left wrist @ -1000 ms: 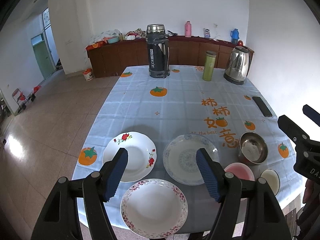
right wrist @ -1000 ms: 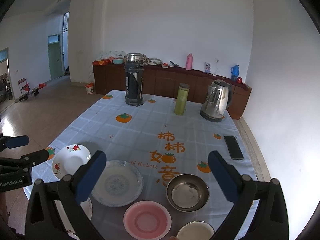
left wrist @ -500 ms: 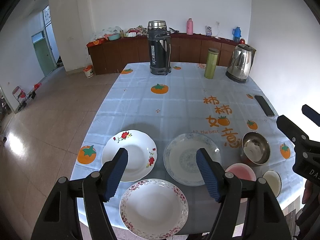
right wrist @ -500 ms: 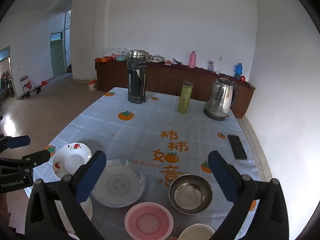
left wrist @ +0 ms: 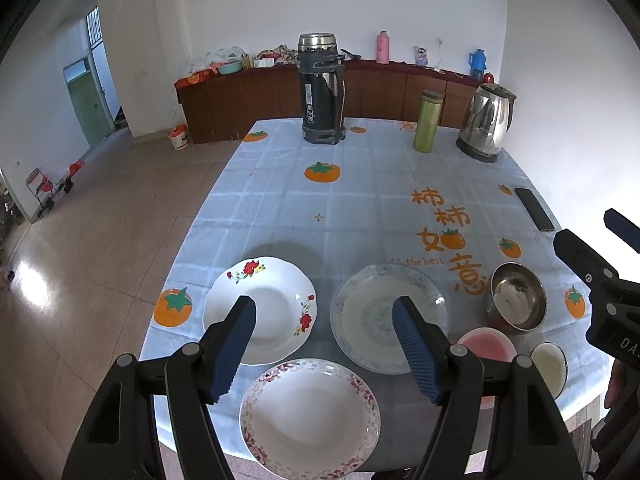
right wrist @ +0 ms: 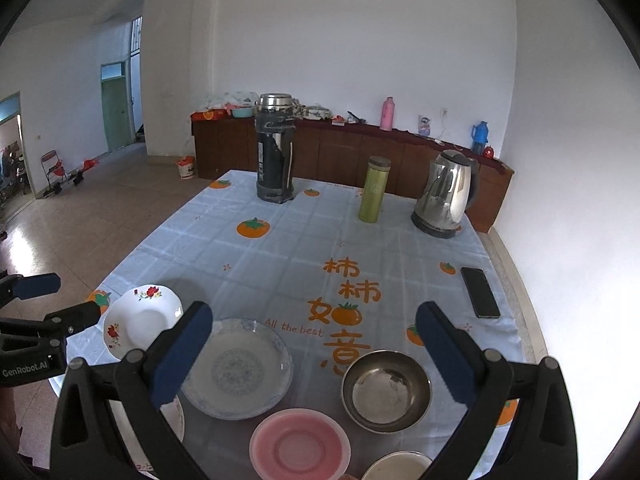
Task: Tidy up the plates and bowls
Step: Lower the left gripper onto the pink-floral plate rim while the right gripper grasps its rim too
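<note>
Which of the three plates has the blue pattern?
The middle plate, beside the steel bowl. The far-left plate carries red flowers, and the nearest plate a pinkish floral rim.

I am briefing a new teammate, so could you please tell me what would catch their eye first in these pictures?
Probably the bright tablecloth with orange persimmons and lettering, and the dishes along its near edge: three plates left, a steel bowl, pink bowl and white bowl right. Next, the tall dark thermos, green flask and steel kettle standing at the far end.
</note>
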The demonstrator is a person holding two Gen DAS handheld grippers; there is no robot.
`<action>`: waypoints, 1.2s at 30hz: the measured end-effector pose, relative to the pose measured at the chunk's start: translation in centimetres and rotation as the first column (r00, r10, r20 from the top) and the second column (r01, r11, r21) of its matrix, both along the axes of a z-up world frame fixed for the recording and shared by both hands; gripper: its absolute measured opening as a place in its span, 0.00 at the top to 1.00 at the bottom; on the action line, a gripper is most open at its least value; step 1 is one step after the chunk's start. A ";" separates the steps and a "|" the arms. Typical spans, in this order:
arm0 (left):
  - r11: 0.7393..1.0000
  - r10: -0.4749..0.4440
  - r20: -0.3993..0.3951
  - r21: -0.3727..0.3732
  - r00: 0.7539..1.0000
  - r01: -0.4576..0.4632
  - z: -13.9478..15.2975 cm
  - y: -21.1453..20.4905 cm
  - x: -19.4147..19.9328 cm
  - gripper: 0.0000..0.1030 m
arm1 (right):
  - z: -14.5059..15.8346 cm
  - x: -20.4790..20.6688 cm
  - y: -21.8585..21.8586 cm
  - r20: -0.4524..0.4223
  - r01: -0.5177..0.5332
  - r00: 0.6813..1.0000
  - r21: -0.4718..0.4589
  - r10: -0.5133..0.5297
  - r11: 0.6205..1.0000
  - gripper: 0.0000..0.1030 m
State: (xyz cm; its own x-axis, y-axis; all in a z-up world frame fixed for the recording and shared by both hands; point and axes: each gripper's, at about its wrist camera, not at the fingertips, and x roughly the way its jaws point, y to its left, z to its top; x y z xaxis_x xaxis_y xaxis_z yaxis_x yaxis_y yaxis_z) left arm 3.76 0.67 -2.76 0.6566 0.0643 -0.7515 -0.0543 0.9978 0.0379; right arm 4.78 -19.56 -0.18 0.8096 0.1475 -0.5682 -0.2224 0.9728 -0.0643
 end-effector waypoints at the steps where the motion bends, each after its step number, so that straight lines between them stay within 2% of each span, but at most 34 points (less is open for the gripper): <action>1: 1.000 0.001 -0.006 0.000 1.000 -0.001 -0.2 0.0 0.1 0.29 | -0.1 0.1 0.1 -0.003 -0.001 1.000 -0.001 0.001 1.000 0.00; 12: 0.999 0.050 -0.087 -0.013 0.995 -0.051 -2.6 2.1 0.2 0.29 | -1.9 1.1 1.8 -0.074 -0.059 0.995 0.008 0.060 0.998 0.00; 17: 0.993 0.103 -0.162 -0.031 0.981 -0.110 -4.8 4.3 0.0 0.29 | -4.2 1.6 3.4 -0.168 -0.133 0.976 0.031 0.136 0.991 0.02; 20: 0.989 0.131 -0.206 -0.033 0.970 -0.141 -6.1 5.5 -0.5 0.29 | -6.2 1.8 5.0 -0.239 -0.186 0.953 0.023 0.186 0.982 0.08; 23: 0.984 0.163 -0.255 -0.031 0.953 -0.176 -8.0 7.0 -1.1 0.29 | -7.9 1.6 6.7 -0.295 -0.260 0.919 0.043 0.261 0.965 0.21; 27: 0.976 0.194 -0.314 -0.035 0.929 -0.215 -10.6 8.5 -2.1 0.29 | -10.5 1.1 9.0 -0.377 -0.339 0.867 0.030 0.325 0.940 0.30; 33: 0.964 0.214 -0.393 -0.063 0.894 -0.259 -14.2 10.2 -3.2 0.29 | -14.5 0.6 11.4 -0.485 -0.414 0.793 0.012 0.367 0.910 0.41; 36: 0.959 0.222 -0.425 -0.070 0.878 -0.276 -15.8 10.9 -3.5 0.29 | -15.8 0.5 12.0 -0.526 -0.432 0.762 0.022 0.379 0.901 0.42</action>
